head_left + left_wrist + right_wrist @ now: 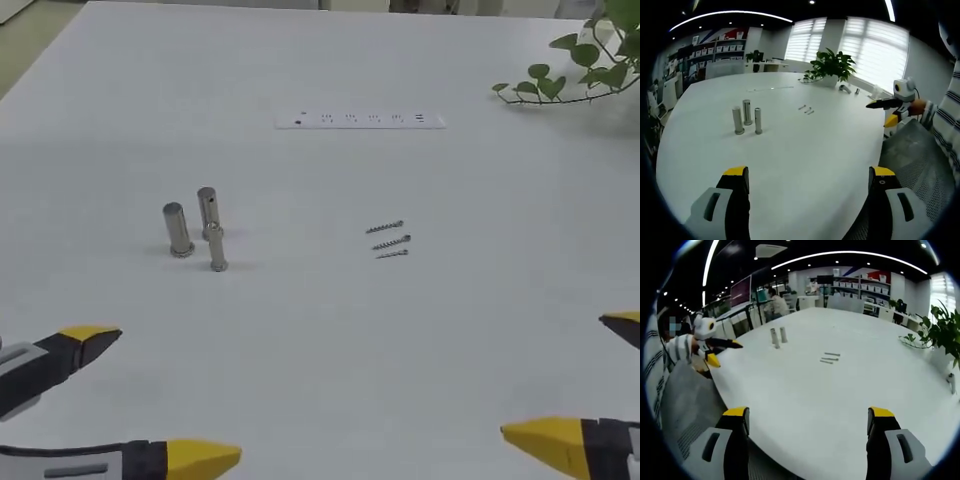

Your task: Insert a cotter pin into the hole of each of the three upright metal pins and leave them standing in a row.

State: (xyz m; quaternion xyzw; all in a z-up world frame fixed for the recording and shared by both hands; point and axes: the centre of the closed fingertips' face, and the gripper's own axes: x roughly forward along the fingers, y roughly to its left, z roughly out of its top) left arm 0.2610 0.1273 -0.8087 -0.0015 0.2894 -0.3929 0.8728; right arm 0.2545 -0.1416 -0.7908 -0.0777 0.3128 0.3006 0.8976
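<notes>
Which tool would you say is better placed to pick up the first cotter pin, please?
Right. The cotter pins lie on the side of the right tool, which is open and empty; the left tool is nearer the upright metal pins.

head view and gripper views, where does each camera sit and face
Head view: on the headset, looking down over the table; left gripper and right gripper at the bottom.
Left gripper view: on the left gripper, facing the windows; striped sleeve at right.
Right gripper view: on the right gripper, facing shelves; other sleeve at left.
All share the metal pins and cotter pins.
</notes>
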